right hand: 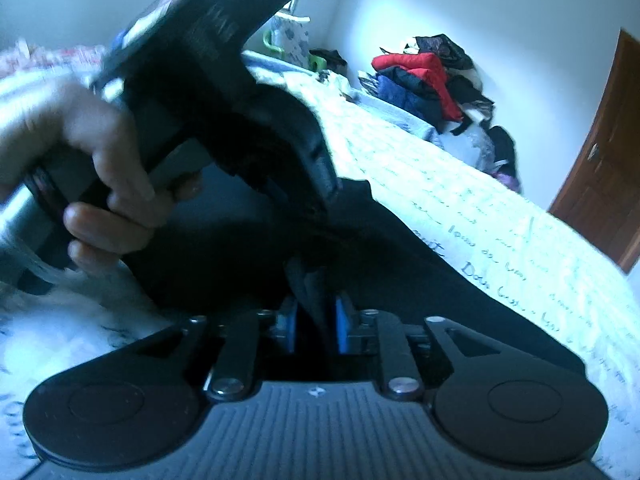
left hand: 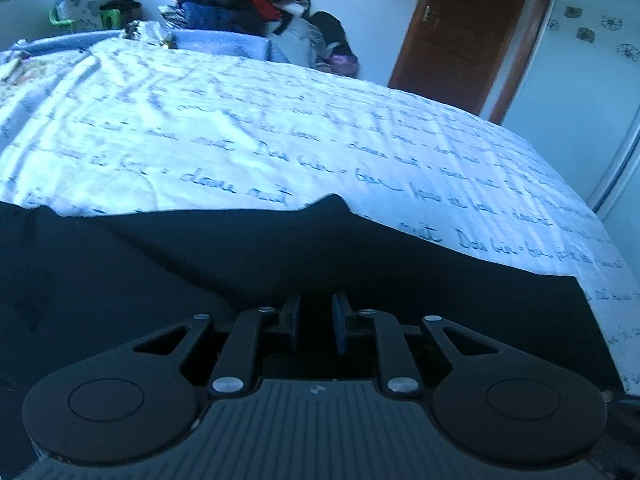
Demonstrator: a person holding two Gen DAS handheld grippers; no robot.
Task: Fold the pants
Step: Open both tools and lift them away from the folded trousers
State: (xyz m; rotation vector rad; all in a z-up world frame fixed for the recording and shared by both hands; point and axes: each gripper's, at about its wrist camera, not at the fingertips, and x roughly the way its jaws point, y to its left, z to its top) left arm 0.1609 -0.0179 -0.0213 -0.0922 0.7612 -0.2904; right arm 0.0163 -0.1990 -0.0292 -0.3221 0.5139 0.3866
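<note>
Right tongs (right hand: 314,330): blue pads a little apart, a fold of the black pants (right hand: 400,280) standing between them; grip uncertain. Left tongs (left hand: 314,322): slightly open over the pants (left hand: 160,272), nothing visibly pinched. Pants lie at near edge of the bed (left hand: 280,128). A hand (right hand: 92,168) holds the left tool, left in the right view.

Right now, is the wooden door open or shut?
Cannot tell: the wooden door shows its handle, but blur hides whether it sits closed in its frame.
</note>
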